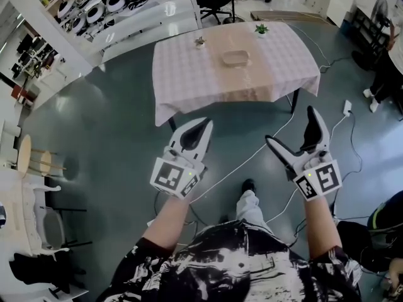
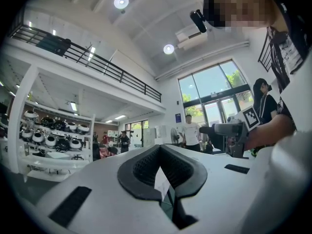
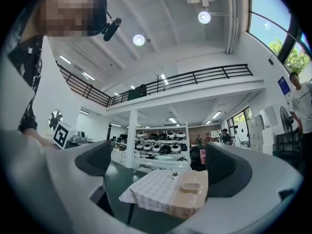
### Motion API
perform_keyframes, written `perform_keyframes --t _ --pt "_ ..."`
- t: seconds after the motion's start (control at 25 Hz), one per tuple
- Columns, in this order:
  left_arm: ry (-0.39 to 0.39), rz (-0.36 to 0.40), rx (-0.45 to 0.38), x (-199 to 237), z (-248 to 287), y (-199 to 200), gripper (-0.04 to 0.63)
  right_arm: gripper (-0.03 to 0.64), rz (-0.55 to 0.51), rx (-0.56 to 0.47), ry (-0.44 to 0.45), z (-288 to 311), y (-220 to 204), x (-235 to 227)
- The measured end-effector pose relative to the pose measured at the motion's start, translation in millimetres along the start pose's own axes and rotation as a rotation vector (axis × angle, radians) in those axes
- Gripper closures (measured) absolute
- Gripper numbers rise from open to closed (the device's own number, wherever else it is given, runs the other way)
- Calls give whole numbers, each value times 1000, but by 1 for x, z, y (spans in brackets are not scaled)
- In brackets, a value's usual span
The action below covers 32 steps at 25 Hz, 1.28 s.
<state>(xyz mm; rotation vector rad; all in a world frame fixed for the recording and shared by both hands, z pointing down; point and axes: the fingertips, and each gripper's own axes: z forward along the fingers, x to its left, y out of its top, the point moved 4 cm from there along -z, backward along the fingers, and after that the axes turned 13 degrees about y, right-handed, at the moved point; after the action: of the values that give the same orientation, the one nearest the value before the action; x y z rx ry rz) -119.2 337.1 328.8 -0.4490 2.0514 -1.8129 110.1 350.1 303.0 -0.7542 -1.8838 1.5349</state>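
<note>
I hold both grippers up in front of me, over the dark floor and short of a table. My left gripper point(image 1: 203, 129) is shut, its dark pads point(image 2: 161, 172) pressed together with nothing between them. My right gripper point(image 1: 291, 131) stands open, jaws spread wide and empty. Ahead is the table point(image 1: 189, 74) with a checked cloth; on it sit a shallow pale tray point(image 1: 235, 58) and two small potted plants point(image 1: 199, 41) point(image 1: 261, 29). The right gripper view frames the same table point(image 3: 151, 189) and tray point(image 3: 191, 185) between its pads point(image 3: 95, 159). The left gripper view shows my right gripper point(image 2: 229, 130) off to the side.
White cables point(image 1: 252, 156) trail across the floor under my hands, with a power strip point(image 1: 347, 108). Shelves of round white devices point(image 1: 107, 5) stand at the back left. Chairs and a stool point(image 1: 38, 162) are at the left. Other people stand at the right edge point(image 1: 384, 74).
</note>
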Motion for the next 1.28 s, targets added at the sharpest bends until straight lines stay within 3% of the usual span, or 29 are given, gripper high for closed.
perform_keyframes --t 0.52,0.96,1.28 --pt "84 32 -20 19 187 -5 595 43 1 -9 103 71 -19 -184" --pt "123 30 31 48 268 -22 595 43 43 7 139 125 -42 -266" --pt "119 14 11 88 323 -40 595 43 26 24 133 173 -63 -307"
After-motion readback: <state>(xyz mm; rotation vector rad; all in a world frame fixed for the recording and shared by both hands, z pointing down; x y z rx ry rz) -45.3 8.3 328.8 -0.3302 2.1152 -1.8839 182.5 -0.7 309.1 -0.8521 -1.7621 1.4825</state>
